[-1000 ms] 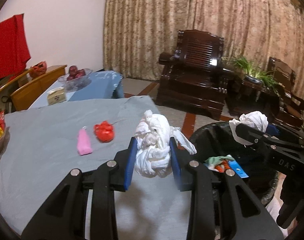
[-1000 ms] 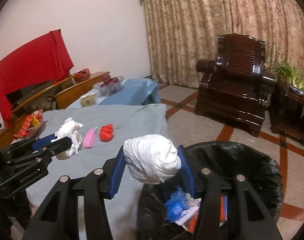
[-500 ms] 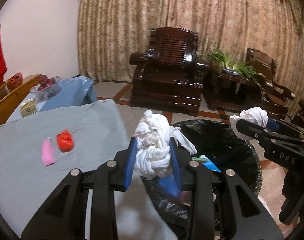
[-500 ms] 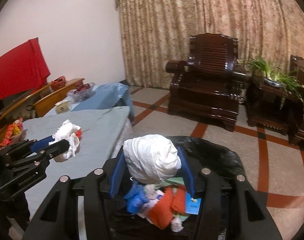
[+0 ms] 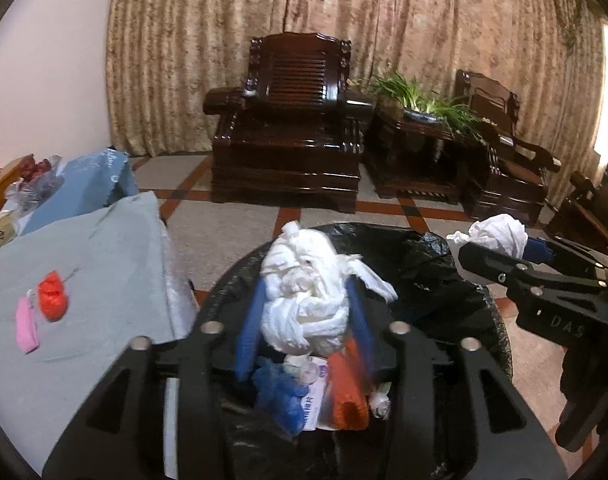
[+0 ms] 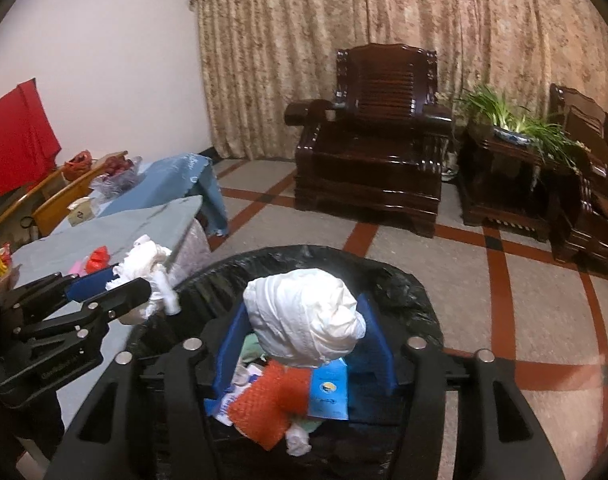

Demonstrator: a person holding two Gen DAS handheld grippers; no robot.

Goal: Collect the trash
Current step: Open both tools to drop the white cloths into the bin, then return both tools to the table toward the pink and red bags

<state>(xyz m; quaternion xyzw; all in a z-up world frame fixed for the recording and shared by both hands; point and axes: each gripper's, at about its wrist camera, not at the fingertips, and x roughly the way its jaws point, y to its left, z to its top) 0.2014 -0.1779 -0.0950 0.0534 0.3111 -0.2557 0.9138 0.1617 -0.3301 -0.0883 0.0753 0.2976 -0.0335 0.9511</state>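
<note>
My left gripper point(image 5: 304, 284) hangs over the black-lined bin point(image 5: 491, 308). Its blue pads are spreading, and a crumpled white tissue wad point(image 5: 304, 300) sits loosely between them. My right gripper point(image 6: 304, 308) is over the same bin point(image 6: 403, 284). Its jaws are starting to open, with the pads still against a rounder white paper wad point(image 6: 304, 320). Each gripper shows in the other's view: the right one point(image 5: 499, 248) and the left one point(image 6: 136, 276). A red wrapper point(image 5: 52, 296) and a pink piece point(image 5: 26, 324) lie on the grey-clothed table point(image 5: 96, 248).
The bin holds an orange net point(image 6: 268, 408), a blue glove point(image 5: 280, 396) and paper scraps. Beyond it is tiled floor, then a dark wooden armchair point(image 5: 292, 120), a potted plant point(image 5: 423, 96) and a second chair. A blue-clothed table with a fruit bowl point(image 6: 116, 172) stands at the left.
Both grippers have swung right from the table's edge to over the bin and sunk a little. The left pads have spread apart around the tissue wad; the right pads widened slightly.
</note>
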